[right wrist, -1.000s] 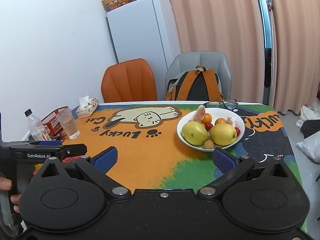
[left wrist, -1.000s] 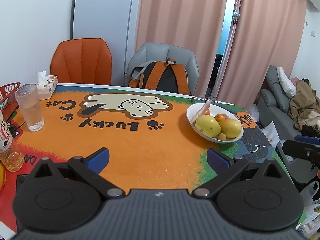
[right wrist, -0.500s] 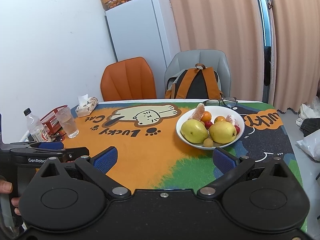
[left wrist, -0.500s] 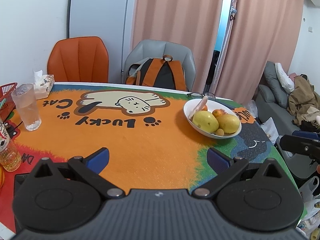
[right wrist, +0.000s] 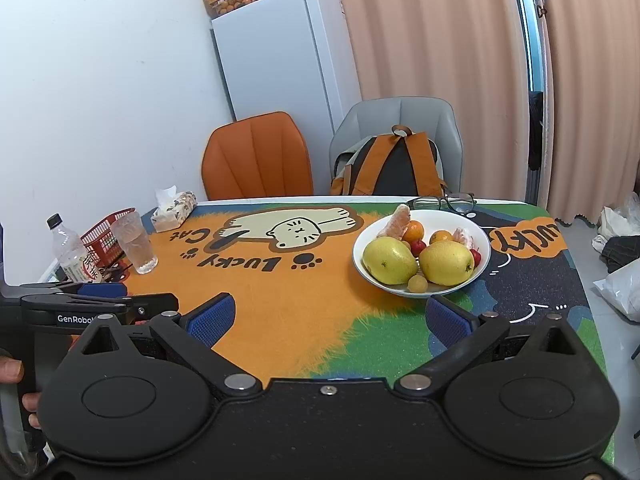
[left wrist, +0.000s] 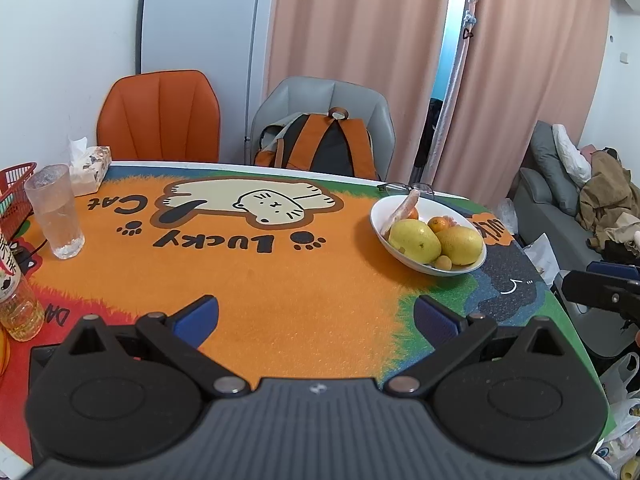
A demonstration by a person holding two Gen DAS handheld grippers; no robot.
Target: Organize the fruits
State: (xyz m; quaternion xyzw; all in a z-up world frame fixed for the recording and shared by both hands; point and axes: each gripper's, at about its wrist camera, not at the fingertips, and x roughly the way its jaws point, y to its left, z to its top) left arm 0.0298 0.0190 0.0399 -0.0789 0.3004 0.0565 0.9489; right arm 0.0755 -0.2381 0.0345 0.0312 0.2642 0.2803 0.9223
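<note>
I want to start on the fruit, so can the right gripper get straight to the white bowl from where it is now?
Probably yes. The right gripper is open and empty, and the white bowl sits just ahead of its fingers, with only bare tablecloth between them. The left gripper is off to the side.

Words on the table mat, a gripper and a bottle

The table mat (right wrist: 280,304) carries "Lucky Cat" in black letters beside the cat drawing, seen upside down from both cameras; an orange patch (right wrist: 524,240) on its dark corner reads "Lucky" again, also inverted, and in the left wrist view only part of that word shows. The left gripper (right wrist: 100,308), seen from the right wrist camera, bears white lettering "GenRobo", the rest hidden. The bottle (right wrist: 74,258) has a label with red East Asian characters, too small to read
</note>
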